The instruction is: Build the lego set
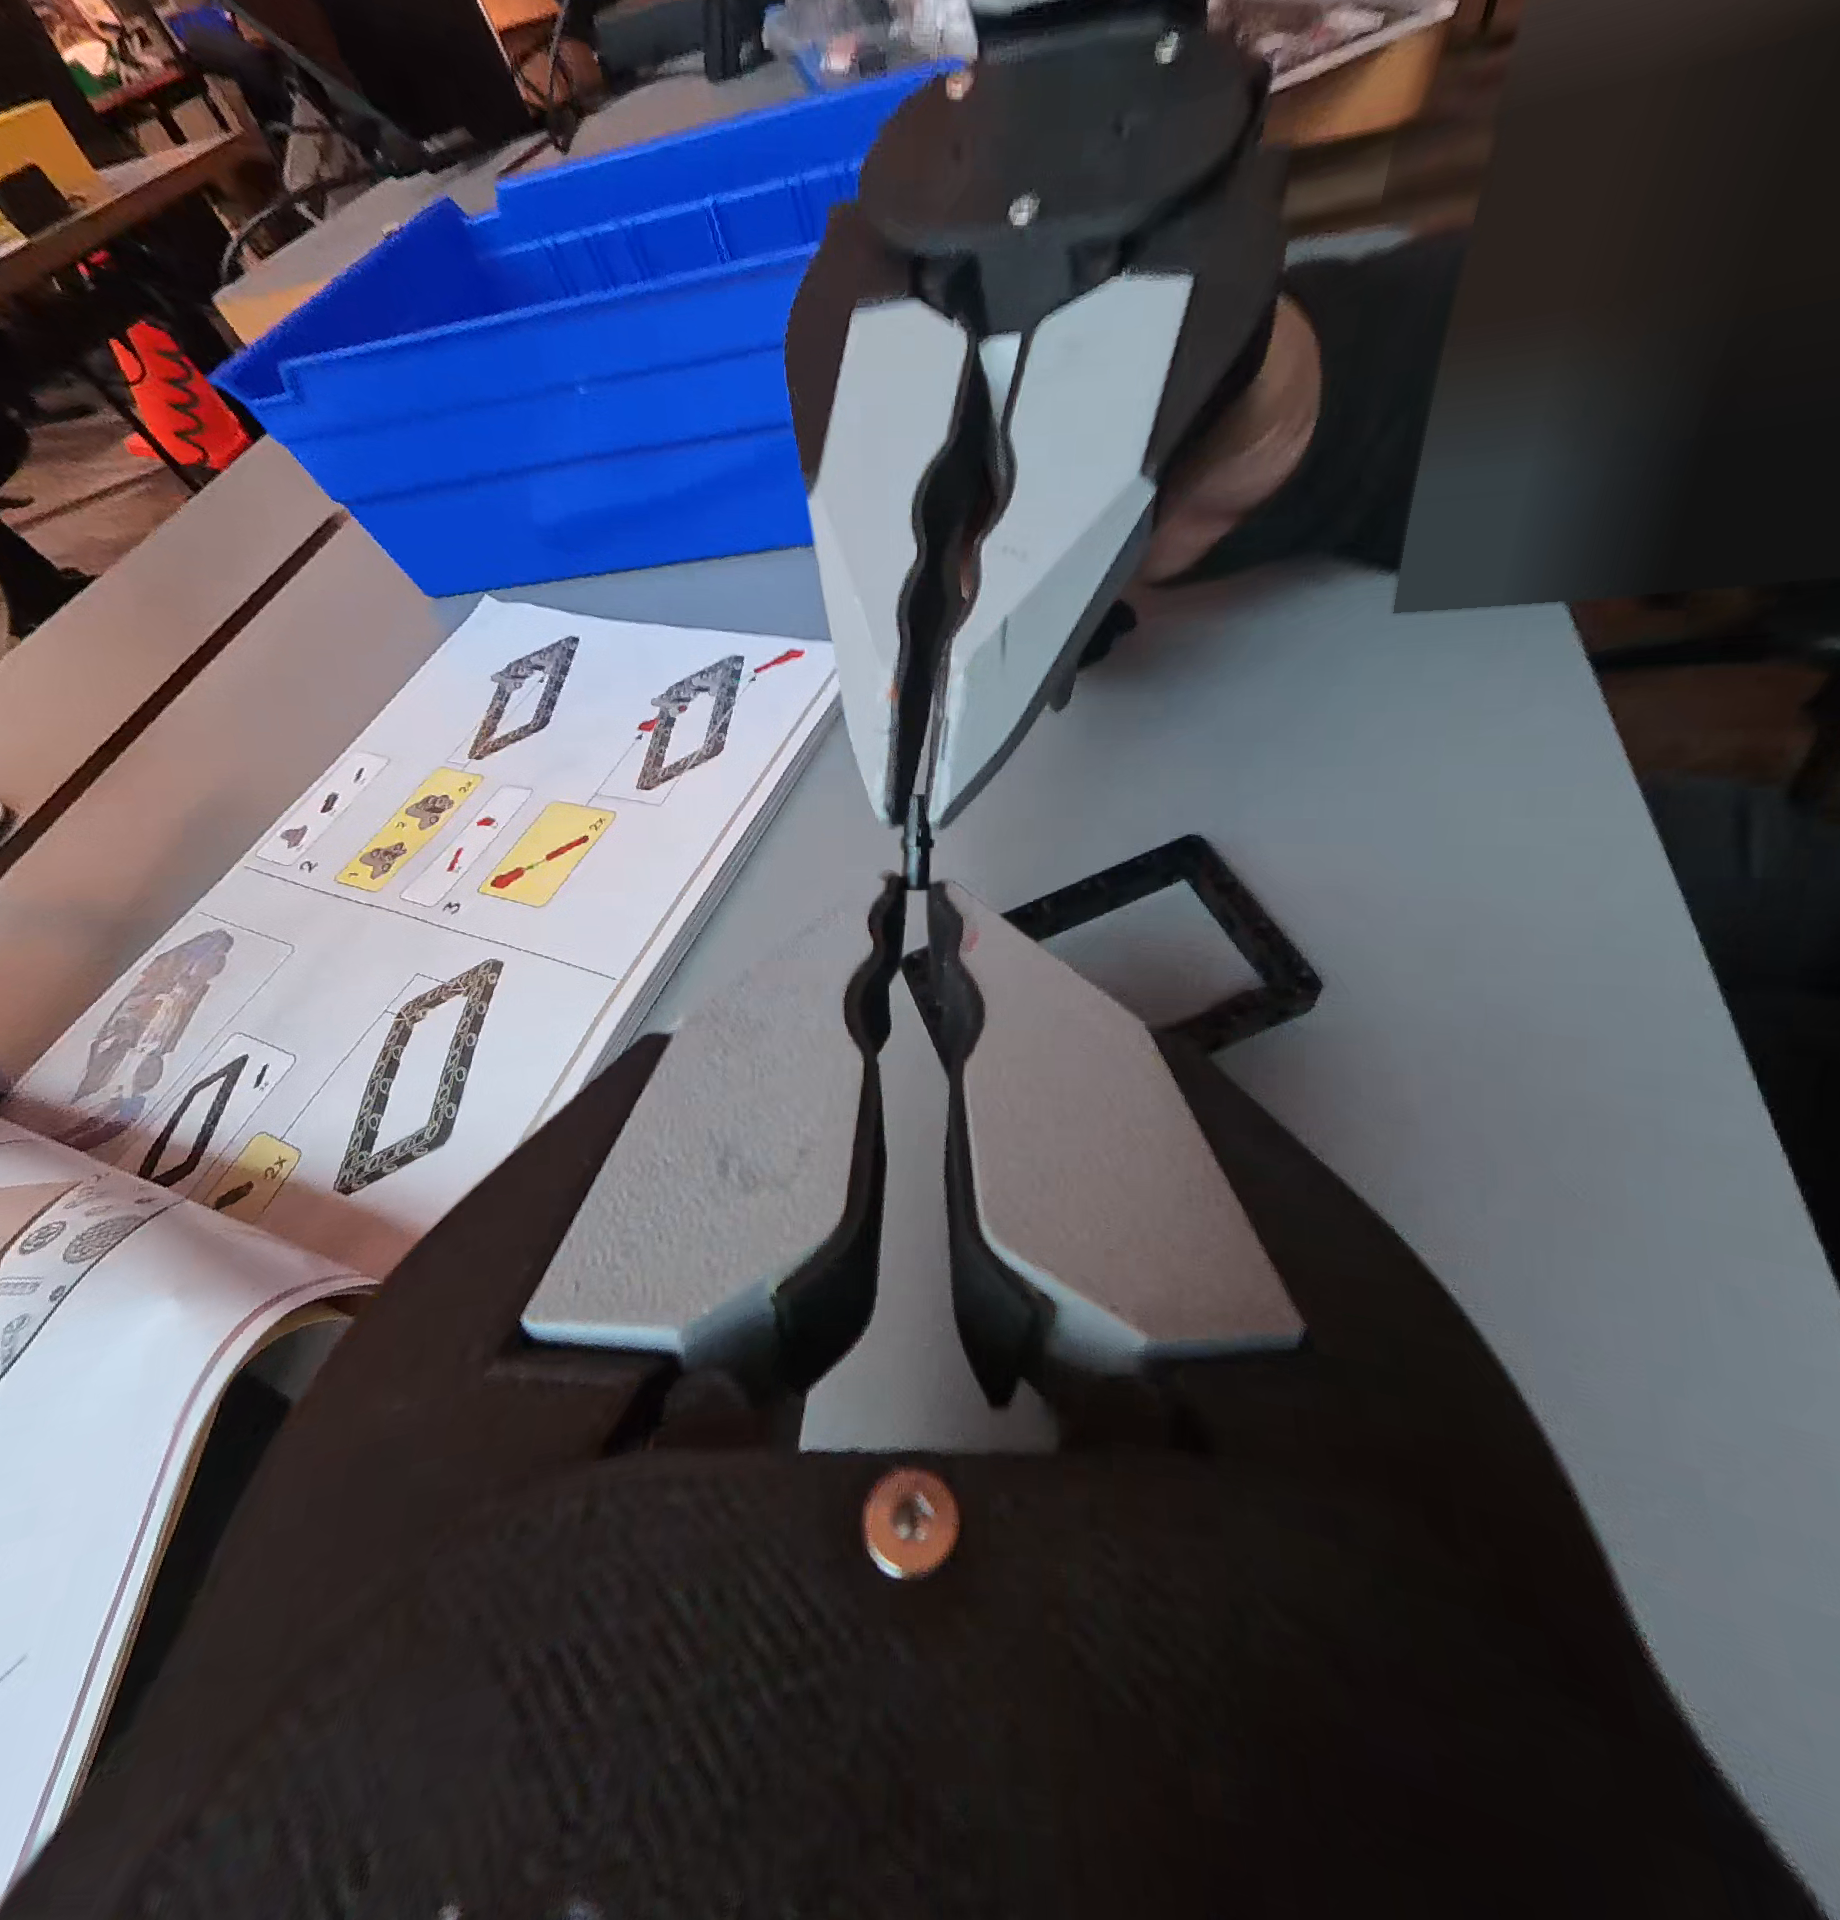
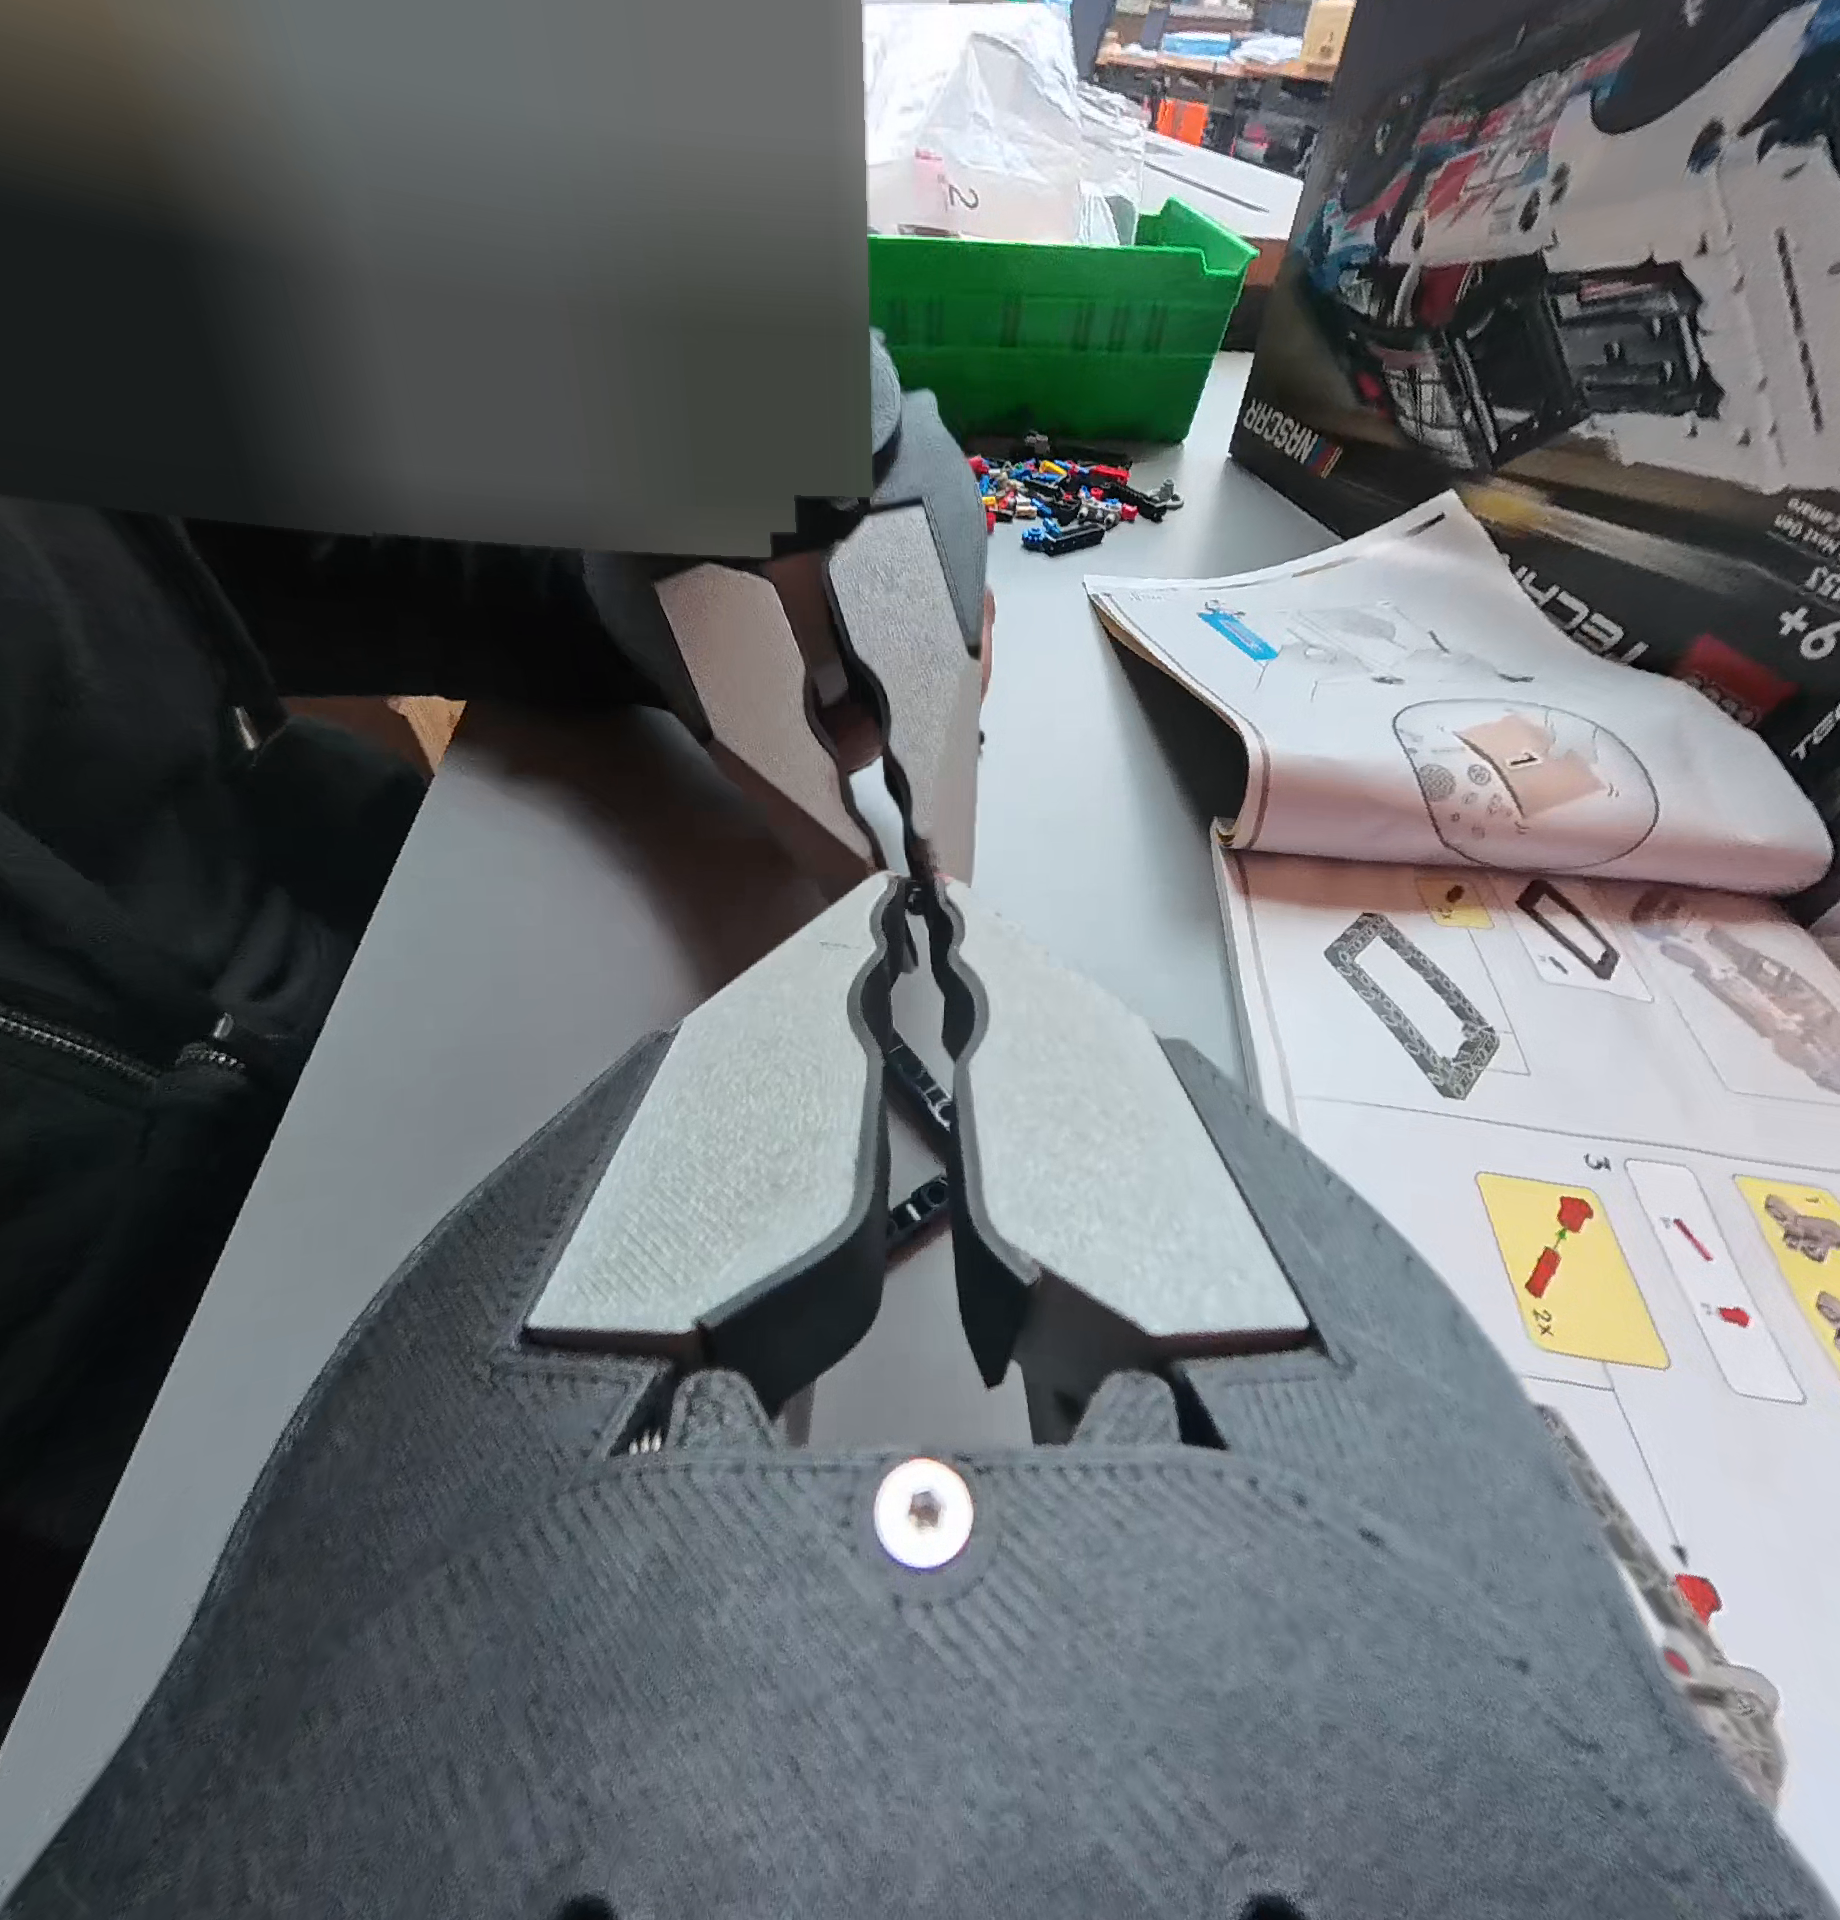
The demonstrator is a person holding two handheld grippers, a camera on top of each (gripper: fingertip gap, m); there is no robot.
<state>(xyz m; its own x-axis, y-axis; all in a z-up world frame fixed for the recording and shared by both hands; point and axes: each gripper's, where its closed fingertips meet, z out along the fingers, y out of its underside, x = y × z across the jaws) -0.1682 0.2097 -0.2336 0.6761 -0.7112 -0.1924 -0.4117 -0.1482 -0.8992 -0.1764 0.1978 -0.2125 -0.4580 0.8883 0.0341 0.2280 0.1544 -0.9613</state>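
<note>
My left gripper (image 1: 911, 888) and my right gripper (image 1: 914, 816) meet tip to tip above the grey table (image 1: 1415, 935). A small black pin (image 1: 916, 852) spans the short gap between them, and each gripper is shut on one end of it. A black rectangular lego frame (image 1: 1259, 997) lies flat on the table just below and to the right of the tips. In the right wrist view my right gripper (image 2: 908, 896) faces the left gripper (image 2: 924, 868), and part of the frame (image 2: 921, 1101) shows between my right fingers.
An open instruction booklet (image 1: 500, 852) lies left of the grippers, also in the right wrist view (image 2: 1518, 1039). A blue bin (image 1: 583, 395) stands behind it. A green bin (image 2: 1051, 332), a pile of loose pieces (image 2: 1072, 499) and the set's box (image 2: 1570, 312) stand farther off. A person's dark sleeve (image 2: 116, 831) is at the table edge. Left and right tips are no more than a few centimetres apart.
</note>
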